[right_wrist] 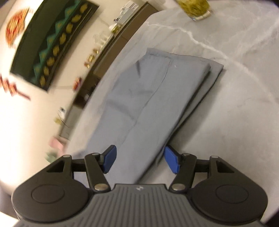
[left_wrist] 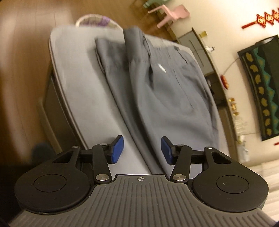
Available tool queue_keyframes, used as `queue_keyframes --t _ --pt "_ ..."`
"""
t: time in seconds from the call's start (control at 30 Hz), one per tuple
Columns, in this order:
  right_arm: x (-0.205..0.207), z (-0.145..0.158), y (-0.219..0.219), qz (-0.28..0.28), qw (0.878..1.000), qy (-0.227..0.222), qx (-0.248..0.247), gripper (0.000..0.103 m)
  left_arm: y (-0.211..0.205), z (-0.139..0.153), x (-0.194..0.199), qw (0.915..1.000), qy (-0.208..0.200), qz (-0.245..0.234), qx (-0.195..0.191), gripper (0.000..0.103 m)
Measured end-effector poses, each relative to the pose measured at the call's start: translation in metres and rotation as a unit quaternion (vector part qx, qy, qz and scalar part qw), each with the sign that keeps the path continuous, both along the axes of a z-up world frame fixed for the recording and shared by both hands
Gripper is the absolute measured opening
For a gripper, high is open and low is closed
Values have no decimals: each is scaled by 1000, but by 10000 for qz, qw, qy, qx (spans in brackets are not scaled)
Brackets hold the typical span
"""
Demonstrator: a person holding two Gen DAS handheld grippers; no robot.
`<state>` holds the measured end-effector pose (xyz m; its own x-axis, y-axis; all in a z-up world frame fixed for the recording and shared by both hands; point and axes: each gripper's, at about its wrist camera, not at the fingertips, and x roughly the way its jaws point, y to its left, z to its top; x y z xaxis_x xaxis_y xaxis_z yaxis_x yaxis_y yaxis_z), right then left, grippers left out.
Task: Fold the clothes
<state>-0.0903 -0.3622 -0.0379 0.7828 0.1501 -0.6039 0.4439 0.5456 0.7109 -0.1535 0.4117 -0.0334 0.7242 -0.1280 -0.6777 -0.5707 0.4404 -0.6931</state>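
Grey trousers (left_wrist: 157, 90) lie lengthwise on the pale grey table (left_wrist: 78, 78), with a raised fold running along their far part. My left gripper (left_wrist: 142, 145) hovers over the near end with its blue pads (left_wrist: 118, 148) apart and nothing pressed between them. In the right wrist view the trousers (right_wrist: 148, 96) lie flat in two layers, one leg on the other, on the marbled tabletop (right_wrist: 226, 113). My right gripper (right_wrist: 139, 153) is open above their near end; the cloth passes under the gap without touching the pads (right_wrist: 171, 161).
A glass (right_wrist: 195, 7) with yellow-green contents stands at the table's far edge. A white and purple round object (left_wrist: 97, 21) shows behind the table's far end. A pink chair (left_wrist: 167, 15) and a low sideboard (left_wrist: 209, 66) stand by the wall.
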Motion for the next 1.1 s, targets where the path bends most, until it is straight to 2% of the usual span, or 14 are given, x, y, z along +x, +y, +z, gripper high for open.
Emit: queue_keyframes --t 0.13,0.23,0.33,0.43,0.53,0.63,0.67,0.7,0.77,0.8,0.9,0.97,1.03,1.1 --pt "-14 17 24 -68 9932 437 -1079 63 -21 1 0 9996 -66 -279 -2 49" --pt "-9 18 28 -44 9947 419 -941 66 -28 3 25 9992 -101 -381 75 50" --pt "15 9 15 77 9993 268 -240 65 -33 5 52 9981 -168 -458 373 55" --pt "23 13 -2 -495 9953 425 -714 62 -27 0 57 9976 -408 -259 504 56" --pt "18 13 0 -446 9944 413 -864 64 -16 -4 52 9955 -566 161 747 55" --pt "5 -9 -4 -47 9982 -154 573 67 -4 -4 42 9925 -532 708 844 57" --pt "-1 -13 -7 -151 9967 -206 776 57 0 -5 38 9916 -559 852 798 57" --pt "-5 -11 -8 -302 9978 -97 589 42 3 -7 38 9914 -594 915 716 58" --pt "-10 1 -7 -757 9966 208 -250 41 0 -7 44 9922 -625 798 729 62" --pt "-7 3 -6 -785 9956 283 -428 43 -3 -6 51 9934 -640 621 726 63" --pt "11 1 -3 -471 9987 195 -34 52 -13 -6 68 9956 -714 111 598 70" --pt "24 -6 -2 -125 9985 39 528 56 -6 -7 66 9955 -687 338 561 61" --pt "24 -3 -10 -482 9979 63 429 54 1 -9 62 9948 -695 584 461 54" --pt "26 1 -10 -838 9964 98 -13 54 8 -12 59 9935 -714 812 354 53"
